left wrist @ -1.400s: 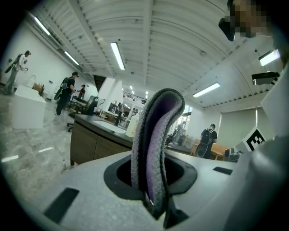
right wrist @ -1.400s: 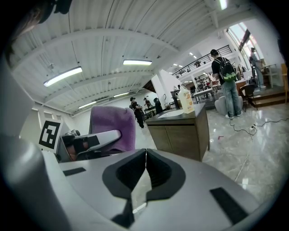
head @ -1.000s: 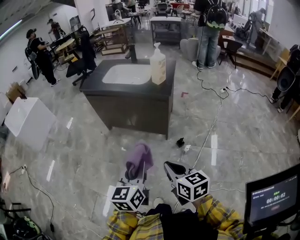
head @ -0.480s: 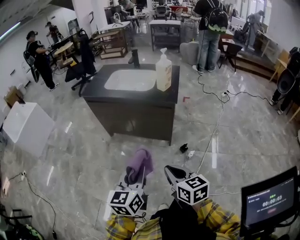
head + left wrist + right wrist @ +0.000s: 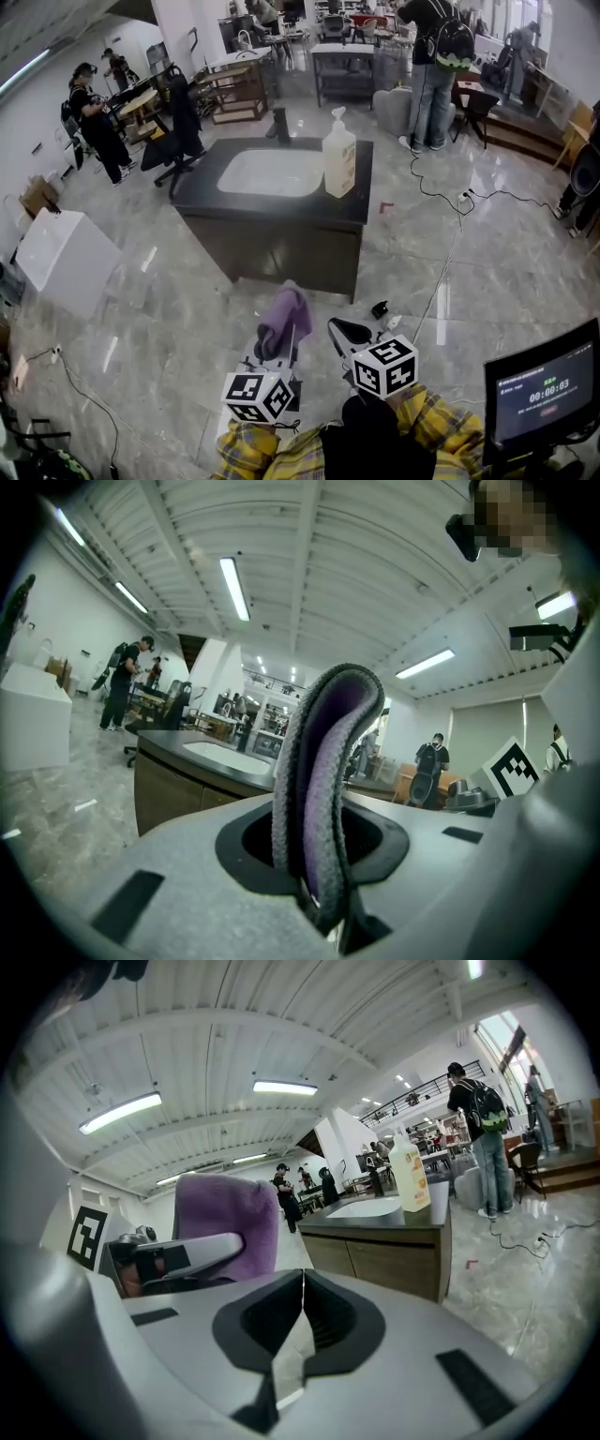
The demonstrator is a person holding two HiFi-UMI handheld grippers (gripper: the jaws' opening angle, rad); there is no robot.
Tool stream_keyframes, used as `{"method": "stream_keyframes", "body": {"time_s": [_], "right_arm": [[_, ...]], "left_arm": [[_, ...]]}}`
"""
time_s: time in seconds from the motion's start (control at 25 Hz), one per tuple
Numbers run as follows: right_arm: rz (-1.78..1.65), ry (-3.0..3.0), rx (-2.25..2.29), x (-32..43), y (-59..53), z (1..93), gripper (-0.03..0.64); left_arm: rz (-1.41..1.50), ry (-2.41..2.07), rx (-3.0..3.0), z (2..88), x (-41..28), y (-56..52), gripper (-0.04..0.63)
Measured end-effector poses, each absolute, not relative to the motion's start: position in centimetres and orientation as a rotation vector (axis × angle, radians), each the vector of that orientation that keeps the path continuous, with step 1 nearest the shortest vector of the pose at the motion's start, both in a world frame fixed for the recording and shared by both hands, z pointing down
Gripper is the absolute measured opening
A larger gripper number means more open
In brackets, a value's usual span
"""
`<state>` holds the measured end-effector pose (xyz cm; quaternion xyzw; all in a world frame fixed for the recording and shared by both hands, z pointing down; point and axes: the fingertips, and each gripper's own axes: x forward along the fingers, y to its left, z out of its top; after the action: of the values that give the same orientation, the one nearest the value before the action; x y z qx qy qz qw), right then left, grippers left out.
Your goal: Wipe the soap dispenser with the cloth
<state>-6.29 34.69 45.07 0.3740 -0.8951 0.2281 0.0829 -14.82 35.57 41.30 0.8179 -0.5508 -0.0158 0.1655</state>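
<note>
A cream soap dispenser [image 5: 339, 162] with a pump top stands upright on the dark counter [image 5: 197, 180], right of the white basin [image 5: 270, 172]; it also shows far off in the right gripper view as the dispenser [image 5: 409, 1177]. My left gripper [image 5: 288, 335] is shut on a purple cloth [image 5: 284, 317], which stands up between its jaws as the cloth [image 5: 319, 789]. My right gripper [image 5: 339, 334] is shut with nothing in it, its jaws touching [image 5: 302, 1305]. Both grippers are low over the floor, well short of the counter.
A dark faucet [image 5: 280, 124] stands behind the basin. A white box [image 5: 58, 258] sits on the marble floor at left. Cables [image 5: 448, 272] run across the floor at right, with small items [image 5: 379, 308] near the counter's corner. People stand in the background; a monitor [image 5: 540, 392] is at lower right.
The counter and dispenser have come nearer and shifted lower-right in the head view as I move toward them. Both grippers keep their pose, the cloth still held.
</note>
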Motion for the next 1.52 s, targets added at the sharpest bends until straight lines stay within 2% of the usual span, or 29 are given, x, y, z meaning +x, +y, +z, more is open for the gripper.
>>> {"method": "stream_keyframes", "body": {"time_s": [0.92,1.52], "right_arm": [[0.745,-2.673,1.134,1.4,20.4,47.1,0.006],[0.744,-2.599,1.236,1.8,12.9,47.6,0.006]], "left_arm": [[-0.045,-1.586,2.302,42.7,-7.1,21.9,0.072],[-0.026,-1.493,2.328,43.2,-7.3,13.1,0.072]]}}
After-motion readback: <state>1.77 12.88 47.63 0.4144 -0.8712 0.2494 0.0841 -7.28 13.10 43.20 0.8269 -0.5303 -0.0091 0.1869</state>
